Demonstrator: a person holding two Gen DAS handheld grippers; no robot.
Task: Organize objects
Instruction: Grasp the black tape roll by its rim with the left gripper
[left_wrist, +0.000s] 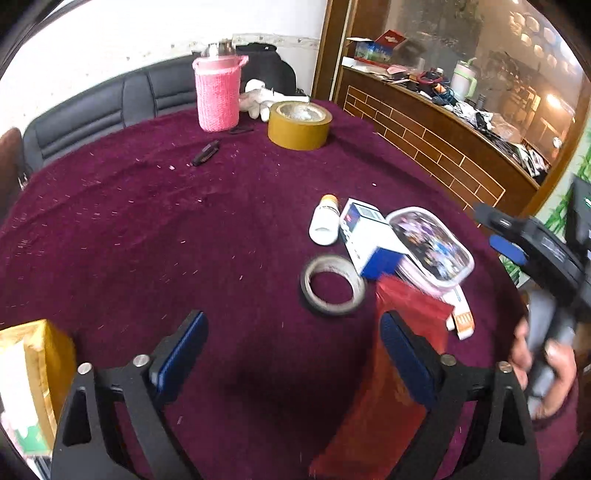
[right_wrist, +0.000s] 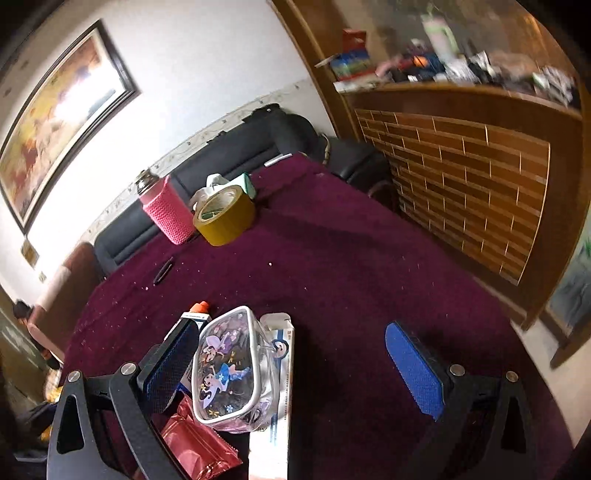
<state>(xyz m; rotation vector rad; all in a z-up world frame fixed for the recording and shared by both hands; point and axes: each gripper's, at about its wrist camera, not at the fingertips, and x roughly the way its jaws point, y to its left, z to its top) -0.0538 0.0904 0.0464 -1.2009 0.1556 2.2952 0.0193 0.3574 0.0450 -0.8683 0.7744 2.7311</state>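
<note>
Left wrist view: red pouch lies flat on the desk beside the tape ring; probably light, crinkly, slippery — pinch an edge. Left tongs and right tongs gape, empty.

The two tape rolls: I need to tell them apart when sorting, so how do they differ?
The brown tape roll is tall and wide-banded; the grey tape roll is thin and low. The brown one sits at the far side beside the pink bottle; the grey one lies near, next to the blue-and-white box. Both lie flat on the maroon tablecloth, untouched.
</note>
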